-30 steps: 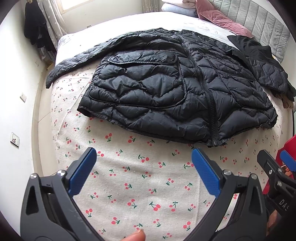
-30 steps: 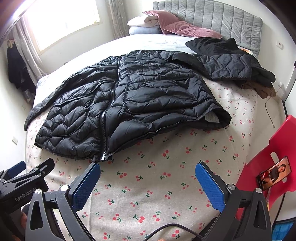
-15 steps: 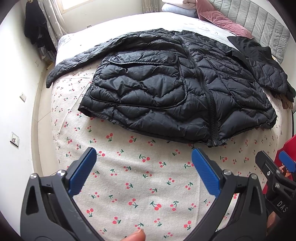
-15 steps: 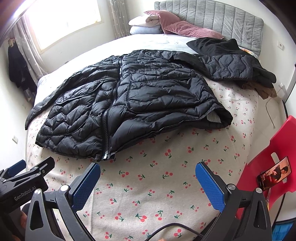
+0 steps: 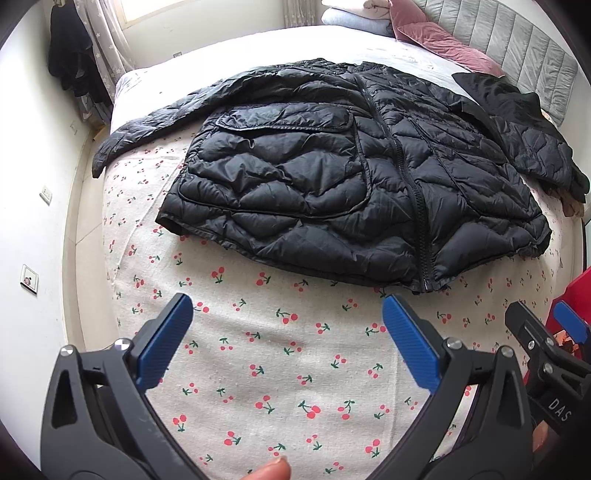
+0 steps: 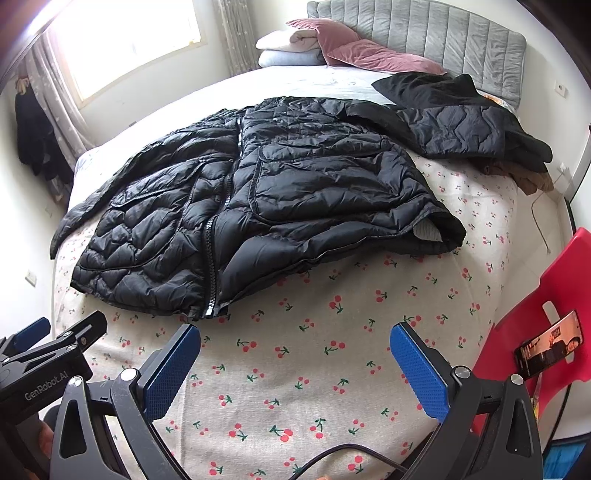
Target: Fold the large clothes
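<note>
Over the last second both of my claws have edged a little closer to the black quilted puffer jacket (image 5: pixel 351 192), whose hem now sits slightly nearer in both wrist views; nothing on the bed has shifted. I read that as the approach to the first grasp, with no fold made yet. My left gripper (image 5: pixel 286 338) hangs with its blue pads spread wide and nothing between them, short of the hem. My right gripper (image 6: pixel 295 358) is likewise wide apart and empty, near the zipper's bottom end (image 6: pixel 208 314).

The jacket lies front up and zipped, spread across the middle of the bed, one sleeve (image 5: pixel 147 125) stretched toward the bed's left edge. The other side runs under or against a second dark quilted garment (image 6: pixel 461 122); I cannot tell which.

The surface is a cream cherry-print sheet (image 5: pixel 258 369), soft and a bit rumpled. Beyond are pink pillows (image 6: pixel 362 55), a grey padded headboard (image 6: pixel 443 33), a bright window (image 6: pixel 129 40), and dark clothes hanging by the curtain (image 5: pixel 70 59). A red chair (image 6: pixel 546 325) holding a phone (image 6: pixel 550 343) stands at the bed's right.
</note>
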`<state>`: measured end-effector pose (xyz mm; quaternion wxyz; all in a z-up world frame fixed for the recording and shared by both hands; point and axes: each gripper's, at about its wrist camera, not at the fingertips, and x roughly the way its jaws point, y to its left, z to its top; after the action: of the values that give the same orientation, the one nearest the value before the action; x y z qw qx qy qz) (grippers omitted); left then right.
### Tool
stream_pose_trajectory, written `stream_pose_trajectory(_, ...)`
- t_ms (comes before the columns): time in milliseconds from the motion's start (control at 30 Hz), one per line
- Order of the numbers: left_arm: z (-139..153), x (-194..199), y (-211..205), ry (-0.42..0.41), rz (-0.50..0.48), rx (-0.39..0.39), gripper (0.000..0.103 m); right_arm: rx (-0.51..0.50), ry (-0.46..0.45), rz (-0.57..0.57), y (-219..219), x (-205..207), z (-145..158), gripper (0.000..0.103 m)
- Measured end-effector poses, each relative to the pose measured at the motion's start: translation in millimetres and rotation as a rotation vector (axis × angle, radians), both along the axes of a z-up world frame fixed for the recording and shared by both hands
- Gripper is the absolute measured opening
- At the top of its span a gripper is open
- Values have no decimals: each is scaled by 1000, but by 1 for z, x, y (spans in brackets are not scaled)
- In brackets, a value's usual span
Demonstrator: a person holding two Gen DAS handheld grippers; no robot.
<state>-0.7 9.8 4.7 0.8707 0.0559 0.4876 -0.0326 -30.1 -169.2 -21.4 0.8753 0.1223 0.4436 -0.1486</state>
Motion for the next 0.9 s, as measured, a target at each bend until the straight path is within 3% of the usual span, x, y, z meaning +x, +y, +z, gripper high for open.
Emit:
stream_pose_trajectory(433, 2, -1, 1, -5, 8, 6, 102, -1, -6, 1, -3, 2, 0, 103)
stream_pose_trajectory(800, 7, 11, 15, -30, 26, 45, 102, -55, -1, 18, -8, 17, 5, 103)
stream_pose_trajectory(900, 8, 26, 22, -20, -12, 57, 102, -104, 12, 33, -14, 25, 9, 103)
